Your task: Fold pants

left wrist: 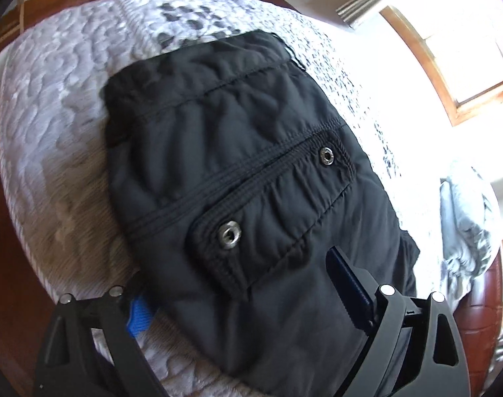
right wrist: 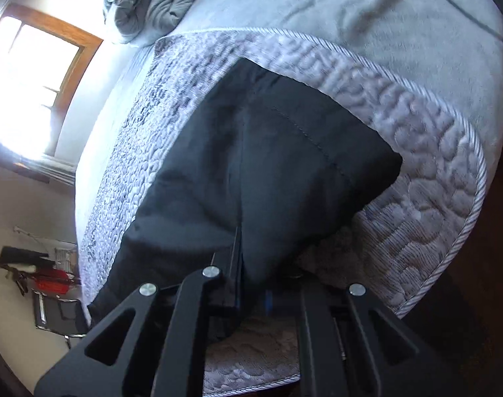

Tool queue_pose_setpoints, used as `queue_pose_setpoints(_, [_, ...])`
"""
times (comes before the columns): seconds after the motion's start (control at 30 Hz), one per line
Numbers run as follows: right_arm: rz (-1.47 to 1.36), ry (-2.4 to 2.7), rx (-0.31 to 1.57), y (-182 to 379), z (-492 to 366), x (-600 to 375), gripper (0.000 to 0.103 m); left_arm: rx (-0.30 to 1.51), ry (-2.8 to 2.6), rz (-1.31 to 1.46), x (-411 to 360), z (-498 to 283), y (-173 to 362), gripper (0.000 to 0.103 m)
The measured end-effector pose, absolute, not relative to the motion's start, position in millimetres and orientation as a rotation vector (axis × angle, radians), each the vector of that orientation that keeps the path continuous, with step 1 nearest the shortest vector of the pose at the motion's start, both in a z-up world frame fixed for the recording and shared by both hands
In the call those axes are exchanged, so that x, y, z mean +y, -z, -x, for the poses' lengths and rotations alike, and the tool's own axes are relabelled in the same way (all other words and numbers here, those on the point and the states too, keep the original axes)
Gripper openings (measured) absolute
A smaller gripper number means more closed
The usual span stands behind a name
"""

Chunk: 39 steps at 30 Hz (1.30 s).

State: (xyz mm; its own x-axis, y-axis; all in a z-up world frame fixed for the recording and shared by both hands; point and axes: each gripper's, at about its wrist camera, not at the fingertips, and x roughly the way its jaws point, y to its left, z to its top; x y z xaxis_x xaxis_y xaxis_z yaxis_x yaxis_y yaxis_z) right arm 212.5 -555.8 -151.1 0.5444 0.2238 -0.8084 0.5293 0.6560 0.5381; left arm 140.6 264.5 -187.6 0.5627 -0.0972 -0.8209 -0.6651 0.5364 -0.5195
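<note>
Black pants [left wrist: 225, 172] lie folded on a quilted mattress [left wrist: 52, 139], a pocket flap with two metal snaps [left wrist: 229, 234] facing up. My left gripper [left wrist: 244, 301] stands open at the pants' near edge. Its blue-padded finger [left wrist: 140, 317] is beside the cloth on the mattress and the other finger [left wrist: 347, 281] is over the fabric. In the right wrist view the pants [right wrist: 284, 165] spread away toward the mattress corner [right wrist: 450, 198]. My right gripper [right wrist: 248, 264] is shut on a pinched fold of the pants at their near edge, and a crease runs up from the fingers.
A rumpled grey blanket [right wrist: 152, 0] lies at the far end of the bed. Bright windows [left wrist: 450, 49] [right wrist: 29, 76] light the room. Wooden floor [left wrist: 6, 264] borders the mattress. A chair [right wrist: 56, 311] and a red object [right wrist: 51, 281] stand by the wall.
</note>
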Motion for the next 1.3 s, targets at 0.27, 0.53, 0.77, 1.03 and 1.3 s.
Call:
queue_pose_setpoints(0.27, [-0.425, 0.199, 0.936, 68.7, -244.2, -470.2, 0.008, 0.906, -0.357, 1.04, 266.9, -108.9, 182.1, 0.094])
queue_pose_setpoints(0.53, [-0.12, -0.037, 0.885, 33.3, -267.0, -352.4, 0.008, 0.902, -0.322, 1.069, 246.0, -106.9, 183.9, 0.095])
queue_pose_setpoints(0.77, [0.03, -0.171, 0.922, 44.1, -270.8, -275.3, 0.008, 0.897, -0.315, 1.105, 254.1, -94.7, 186.9, 0.096])
queue_pose_setpoints(1.03, [0.158, -0.294, 0.987, 67.2, -259.6, -220.6, 0.008, 0.893, -0.333, 1.134, 265.0, -81.7, 192.2, 0.096])
queue_pose_setpoints(1.3, [0.392, -0.363, 1.016, 103.3, -233.4, -168.0, 0.008, 0.898, -0.328, 1.145, 266.0, -78.6, 194.3, 0.096])
